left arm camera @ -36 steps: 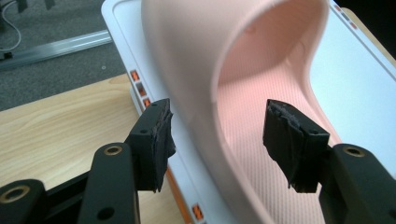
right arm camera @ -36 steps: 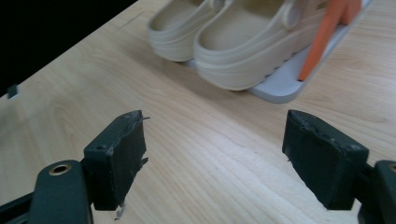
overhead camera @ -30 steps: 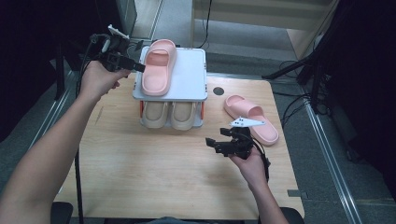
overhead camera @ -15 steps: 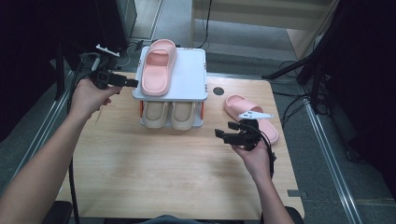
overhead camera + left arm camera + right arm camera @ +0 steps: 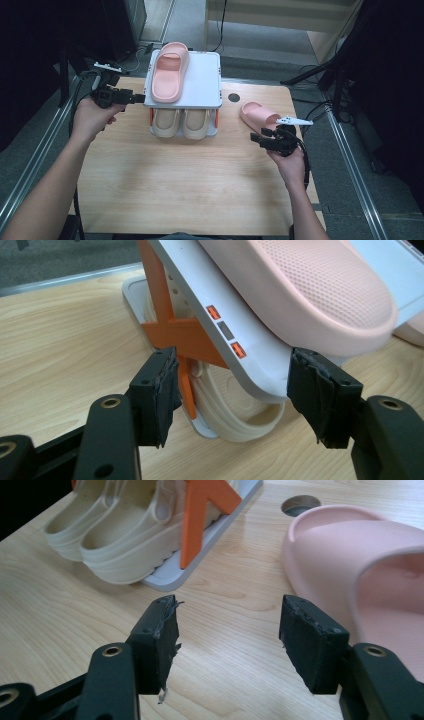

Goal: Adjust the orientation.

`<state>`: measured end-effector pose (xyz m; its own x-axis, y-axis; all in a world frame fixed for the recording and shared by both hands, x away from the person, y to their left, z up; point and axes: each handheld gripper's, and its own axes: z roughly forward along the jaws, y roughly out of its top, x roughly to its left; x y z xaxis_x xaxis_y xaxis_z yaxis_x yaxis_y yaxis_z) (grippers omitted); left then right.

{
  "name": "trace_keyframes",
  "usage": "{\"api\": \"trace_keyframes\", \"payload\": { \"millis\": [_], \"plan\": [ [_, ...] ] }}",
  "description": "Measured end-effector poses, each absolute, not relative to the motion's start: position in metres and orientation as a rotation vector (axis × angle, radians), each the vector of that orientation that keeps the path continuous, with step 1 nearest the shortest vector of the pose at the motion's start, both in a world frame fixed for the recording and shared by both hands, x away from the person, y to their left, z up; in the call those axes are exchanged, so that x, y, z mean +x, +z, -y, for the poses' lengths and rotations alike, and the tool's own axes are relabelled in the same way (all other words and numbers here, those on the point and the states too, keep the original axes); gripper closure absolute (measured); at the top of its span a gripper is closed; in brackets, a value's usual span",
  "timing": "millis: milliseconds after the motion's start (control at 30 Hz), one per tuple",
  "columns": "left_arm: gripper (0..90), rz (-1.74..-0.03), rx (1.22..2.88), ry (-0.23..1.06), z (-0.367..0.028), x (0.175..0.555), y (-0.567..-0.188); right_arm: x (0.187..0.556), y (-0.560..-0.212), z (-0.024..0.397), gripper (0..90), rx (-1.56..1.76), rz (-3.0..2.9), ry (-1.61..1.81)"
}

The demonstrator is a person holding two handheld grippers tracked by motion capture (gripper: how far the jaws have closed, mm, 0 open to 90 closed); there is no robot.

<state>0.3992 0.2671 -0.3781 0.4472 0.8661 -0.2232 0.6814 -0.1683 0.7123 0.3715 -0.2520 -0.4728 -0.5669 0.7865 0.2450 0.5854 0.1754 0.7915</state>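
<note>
Two pink slippers: one (image 5: 170,72) atop rack (image 5: 207,82), one (image 5: 257,116) beside right tool (image 5: 264,141)

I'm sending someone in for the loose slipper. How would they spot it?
Start at the white two-shelf shoe rack at the far side of the wooden table. The pink slipper lies on the tabletop to its right, unlike its twin up on the top shelf.

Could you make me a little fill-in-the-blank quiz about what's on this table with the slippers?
1. The pink slipper on the rack lies on the ____ shelf.
2. The shelf below holds a pair of ____ slippers.
3. The other pink slipper lies on the ____.
4. The right gripper has its jaws ____.

Missing words: top; cream; table; open
</note>
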Motion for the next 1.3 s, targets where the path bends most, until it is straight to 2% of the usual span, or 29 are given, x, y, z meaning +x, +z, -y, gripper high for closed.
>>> {"api": "trace_keyframes", "payload": {
  "millis": [133, 400, 533, 833, 1300],
  "plan": [
    [37.3, -1.308, 1.93, 0.32, -0.27, 0.39, -0.383, 0.375, -0.475, 0.259, 46.3, 1.339, -2.226, 1.319],
    [36.8, -1.318, 1.938, 0.311, -0.278, 0.372, -0.405, 0.381, -0.471, 0.281, 80.7, 1.329, -2.151, 1.292],
    [37.0, -1.33, 1.933, 0.316, -0.278, 0.363, -0.419, 0.388, -0.476, 0.292, 90.0, 1.384, -2.139, 1.271],
    [36.8, -1.306, 1.932, 0.318, -0.278, 0.341, -0.44, 0.407, -0.491, 0.305, 90.0, 1.486, -2.132, 1.213],
    [35.6, -1.3, 1.959, 0.349, -0.274, 0.311, -0.464, 0.432, -0.506, 0.296, 88.3, 1.577, -2.19, 1.1]
  ]
}}
